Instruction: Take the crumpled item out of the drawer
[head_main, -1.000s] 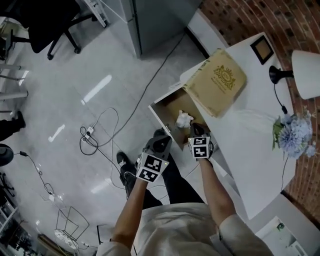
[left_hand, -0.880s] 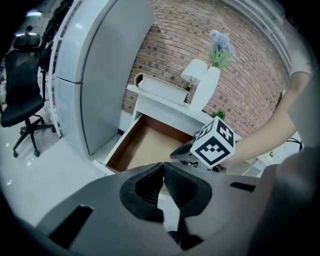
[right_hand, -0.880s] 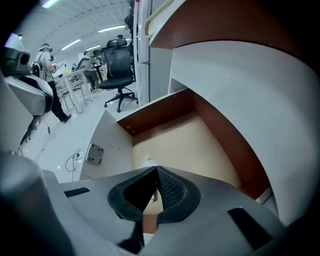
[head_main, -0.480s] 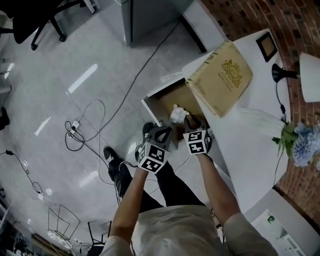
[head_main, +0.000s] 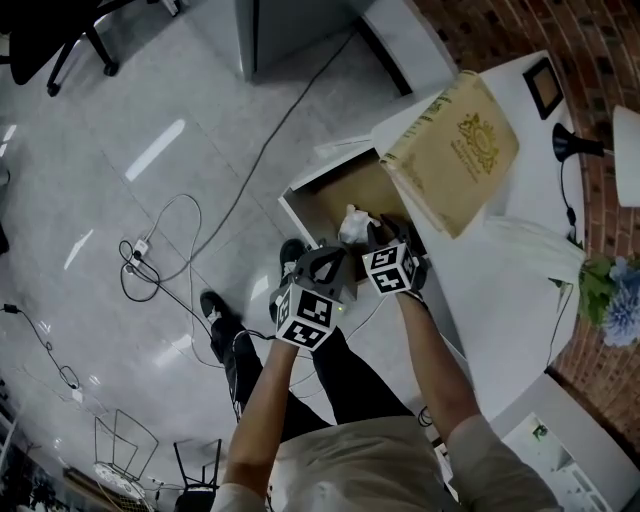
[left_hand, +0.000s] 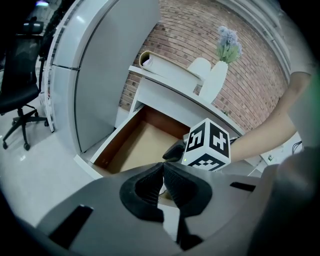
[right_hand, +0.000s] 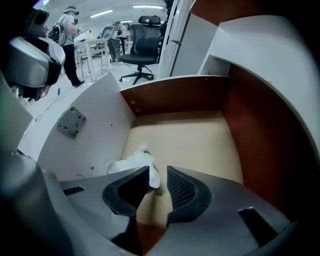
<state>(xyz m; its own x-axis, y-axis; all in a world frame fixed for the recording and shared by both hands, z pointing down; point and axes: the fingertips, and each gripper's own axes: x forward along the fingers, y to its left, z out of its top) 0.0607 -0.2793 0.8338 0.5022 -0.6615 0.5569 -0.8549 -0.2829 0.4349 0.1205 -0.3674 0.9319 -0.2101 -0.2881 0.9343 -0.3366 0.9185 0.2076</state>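
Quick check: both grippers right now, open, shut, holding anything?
Left gripper: shut, empty.
Right gripper: open; crumpled paper at one jaw tip, not clamped.

Drawer (right_hand: 180, 140): pale matt board bottom, smooth reddish-brown wood-look walls. In it, a crumpled item (right_hand: 131, 164) of white wrinkled paper or tissue. Below the drawer, glossy grey floor (head_main: 100, 120); behind it, a rough, matt brick wall (left_hand: 190, 32).

Pushed the right tool (right_hand: 158, 175) further into the drawer (right_hand: 190, 145) over the last second, from above its front edge to over its floor. Brought the crumpled paper (right_hand: 131, 162), earlier lying clear ahead of that tool, right up beside the tip of its left jaw, touching or nearly so.
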